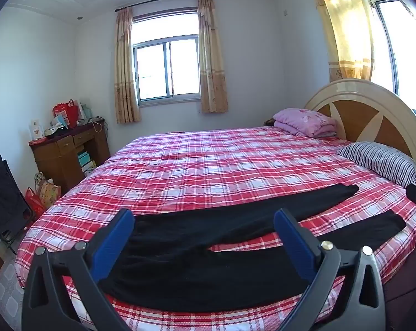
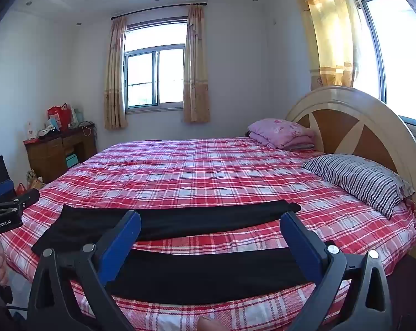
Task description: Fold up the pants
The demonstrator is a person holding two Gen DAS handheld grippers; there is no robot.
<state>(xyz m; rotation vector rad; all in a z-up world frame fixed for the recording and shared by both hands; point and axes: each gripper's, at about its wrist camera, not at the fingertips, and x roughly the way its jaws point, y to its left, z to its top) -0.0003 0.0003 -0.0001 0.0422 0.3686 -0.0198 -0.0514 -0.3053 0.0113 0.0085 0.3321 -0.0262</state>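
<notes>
Lying flat on the plaid bed (image 1: 208, 160) near its front edge, legs splayed apart, the black pants (image 1: 197, 264) look soft, light and limp. Left gripper (image 1: 204, 237) and right gripper (image 2: 210, 240) hover wide open, empty; best pinched at waistband and cuffs.

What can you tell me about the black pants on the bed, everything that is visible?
The black pants are plain, dark, soft-looking fabric with no visible pattern or print. They lie flat and unfolded on the red plaid bedsheet, near the front edge of the bed. The two legs are spread apart in a V shape, with a strip of sheet showing between them, and they point toward the side with the striped pillow; the waist end lies on the opposite side. Only the sheet touches them; no gripper holds them.
</notes>
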